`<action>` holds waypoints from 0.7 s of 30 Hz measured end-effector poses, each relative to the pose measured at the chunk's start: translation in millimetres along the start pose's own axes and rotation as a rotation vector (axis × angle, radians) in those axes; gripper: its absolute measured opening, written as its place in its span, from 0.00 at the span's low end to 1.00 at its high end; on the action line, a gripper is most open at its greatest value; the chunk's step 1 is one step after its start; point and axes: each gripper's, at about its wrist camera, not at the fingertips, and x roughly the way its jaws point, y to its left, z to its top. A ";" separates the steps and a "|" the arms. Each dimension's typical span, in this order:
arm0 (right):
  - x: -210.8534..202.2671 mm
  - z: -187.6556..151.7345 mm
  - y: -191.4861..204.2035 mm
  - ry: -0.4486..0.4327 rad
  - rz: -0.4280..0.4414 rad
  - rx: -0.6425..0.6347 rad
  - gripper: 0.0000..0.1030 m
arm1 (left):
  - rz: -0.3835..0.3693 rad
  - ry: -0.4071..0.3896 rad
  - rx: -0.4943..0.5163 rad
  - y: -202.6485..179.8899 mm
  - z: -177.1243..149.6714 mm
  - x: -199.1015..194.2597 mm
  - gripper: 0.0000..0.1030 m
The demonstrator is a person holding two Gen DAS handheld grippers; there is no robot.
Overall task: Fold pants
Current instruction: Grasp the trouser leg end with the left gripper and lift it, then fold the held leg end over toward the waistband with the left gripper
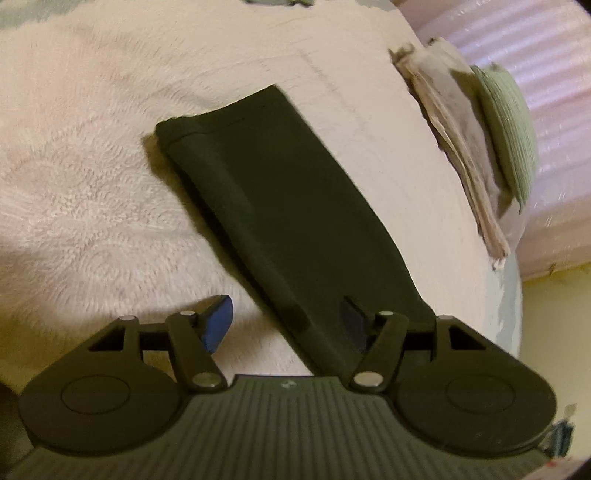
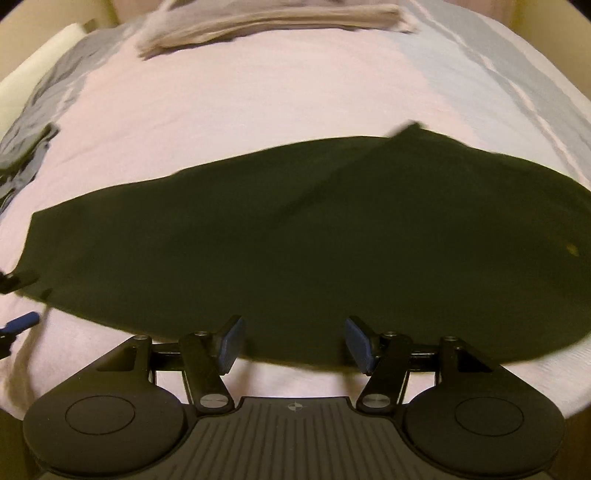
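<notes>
On bed (image 2: 258, 92), dark pants (image 2: 295, 240), claws (image 2: 294, 341) apart

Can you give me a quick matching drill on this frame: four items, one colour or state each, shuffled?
Items:
1. pants
2. left gripper
3. round cushion
4. folded stack

States:
A. pale green
B. beige, at far end of bed
C. dark, lying flat on the bed
D. open, fingers astride the pants' end

Pairs: 1-C, 2-D, 3-A, 4-B
</notes>
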 end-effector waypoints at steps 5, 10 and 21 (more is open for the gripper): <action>16.3 -2.4 28.6 0.002 0.021 0.001 0.56 | -0.059 -0.022 -0.049 17.7 16.1 19.5 0.58; 26.0 6.2 40.3 -0.015 -0.003 -0.025 0.56 | -0.042 -0.031 0.003 14.6 27.8 31.1 0.35; 65.9 0.8 86.7 -0.041 -0.057 -0.156 0.56 | -0.033 -0.007 0.085 16.7 29.8 36.4 0.25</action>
